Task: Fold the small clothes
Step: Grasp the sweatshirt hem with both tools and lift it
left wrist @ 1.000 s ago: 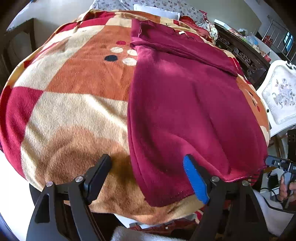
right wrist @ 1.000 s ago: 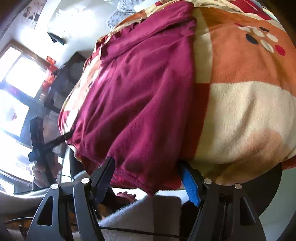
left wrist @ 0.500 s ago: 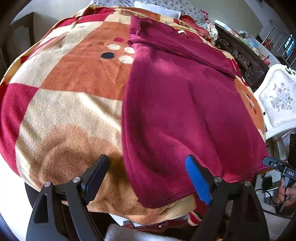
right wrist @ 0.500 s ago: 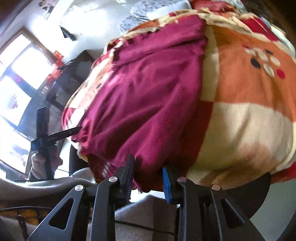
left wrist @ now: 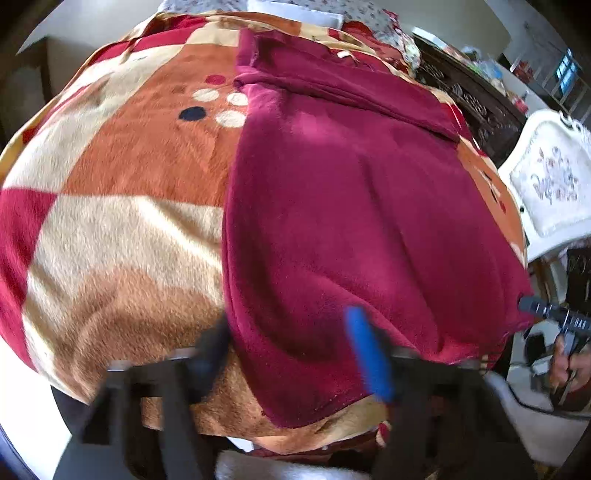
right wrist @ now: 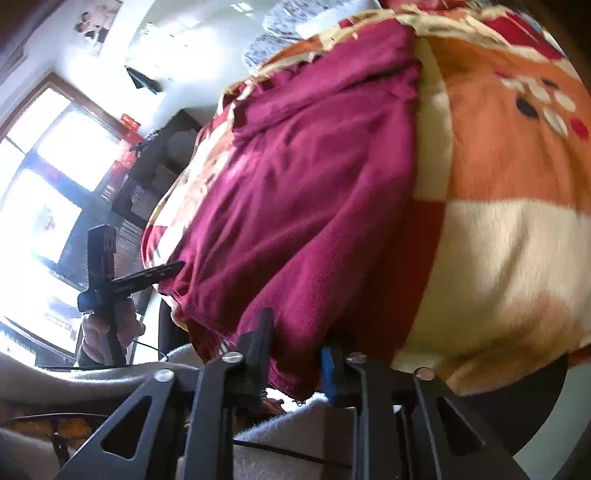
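A maroon fleece garment (left wrist: 354, 221) lies flat on a patterned blanket (left wrist: 122, 229) over a round table, its hem hanging at the near edge. My left gripper (left wrist: 291, 354) is open, blurred by motion, its fingers straddling the hem's near left corner. My right gripper (right wrist: 295, 354) is shut on the garment's (right wrist: 303, 206) near hem corner at the table edge. The other gripper shows at the left of the right wrist view (right wrist: 147, 275), and the right one at the far right of the left wrist view (left wrist: 546, 317).
A white upholstered chair (left wrist: 554, 184) stands right of the table. A dark carved cabinet (left wrist: 476, 110) is behind it. A bright window (right wrist: 44, 184) fills the left of the right wrist view. Pillows (left wrist: 295, 11) lie beyond the table's far edge.
My right gripper closed from open onto the garment's hem corner. My left gripper moved forward onto the hem and narrowed its opening; its view is now motion-blurred.
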Available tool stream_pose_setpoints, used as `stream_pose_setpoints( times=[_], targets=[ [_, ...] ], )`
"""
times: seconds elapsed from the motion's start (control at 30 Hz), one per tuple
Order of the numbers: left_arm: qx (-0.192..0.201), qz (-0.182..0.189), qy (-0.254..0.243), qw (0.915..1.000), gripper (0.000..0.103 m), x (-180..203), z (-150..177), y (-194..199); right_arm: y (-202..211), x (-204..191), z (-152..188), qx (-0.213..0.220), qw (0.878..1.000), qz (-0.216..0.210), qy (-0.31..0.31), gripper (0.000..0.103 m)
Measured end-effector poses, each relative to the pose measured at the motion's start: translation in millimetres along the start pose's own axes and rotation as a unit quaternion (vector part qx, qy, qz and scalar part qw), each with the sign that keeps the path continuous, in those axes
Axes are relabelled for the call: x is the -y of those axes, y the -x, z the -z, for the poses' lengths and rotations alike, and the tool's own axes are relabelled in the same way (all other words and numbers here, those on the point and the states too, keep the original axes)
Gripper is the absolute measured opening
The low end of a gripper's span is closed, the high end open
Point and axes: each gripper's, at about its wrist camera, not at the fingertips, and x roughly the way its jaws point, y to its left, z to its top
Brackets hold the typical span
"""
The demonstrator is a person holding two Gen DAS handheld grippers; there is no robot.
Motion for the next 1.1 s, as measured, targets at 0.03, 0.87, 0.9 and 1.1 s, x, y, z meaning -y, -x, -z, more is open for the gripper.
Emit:
stream_pose_setpoints(
  times=[0.03,0.87,0.9,1.1],
  targets=[
    [-0.003,0.003,0.002,1.0000,0.018,-1.6,-1.1,0.3,2.3,0.1,-1.7,0.007,1.000,-0.007,-0.001,0.017],
    [0.114,0.044,0.019,0.9923,0.008,-5.2,-182.1,35.8,8.6,2.7,-183.1,0.160,0.986,0.009,0.042,0.015],
    [0.117,0.040,0.018,0.9922,0.008,-4.5,-190.7,33.6,5.5,5.2,-195.7,0.161,0.986,0.016,0.044,0.015],
    [0.134,0.005,0.010,0.9909,0.008,4.1,-265.3,2.6,-4.3,26.3,-261.3,0.184,0.981,0.054,0.034,0.015]
  ],
)
